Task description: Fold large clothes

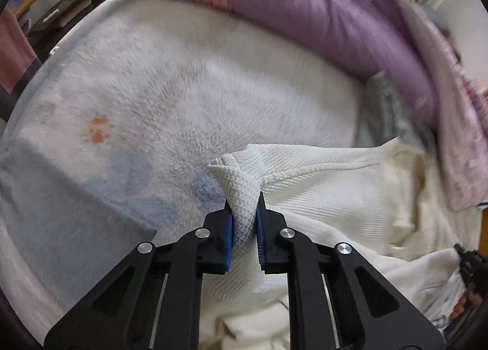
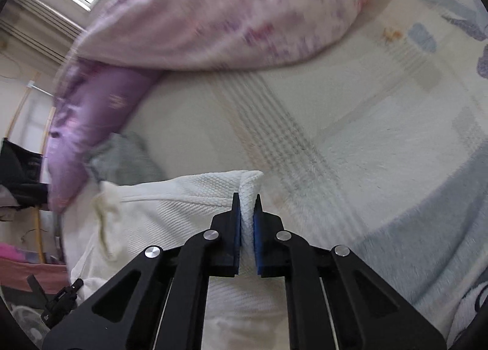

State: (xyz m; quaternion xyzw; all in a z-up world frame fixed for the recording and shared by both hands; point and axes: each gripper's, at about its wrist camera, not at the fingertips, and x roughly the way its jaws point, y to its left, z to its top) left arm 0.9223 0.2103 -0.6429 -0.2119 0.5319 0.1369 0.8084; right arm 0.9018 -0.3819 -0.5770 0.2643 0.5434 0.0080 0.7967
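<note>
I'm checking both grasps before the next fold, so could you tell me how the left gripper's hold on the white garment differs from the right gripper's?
The left gripper pinches a twisted, bunched wad of the white garment, with a curled tip poking past its fingers. The right gripper clamps a flatter, neatly folded corner of the cloth. The left's jaws stand wider apart than the right's. Both are shut on the same waffle-textured garment above the bed blanket.

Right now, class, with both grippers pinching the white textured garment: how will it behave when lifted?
The white garment likely flops: it bunches in the left hand-held gripper and the right hand-held gripper. Its waffle texture probably resists slipping. Unheld cloth will probably sag and drag.
</note>
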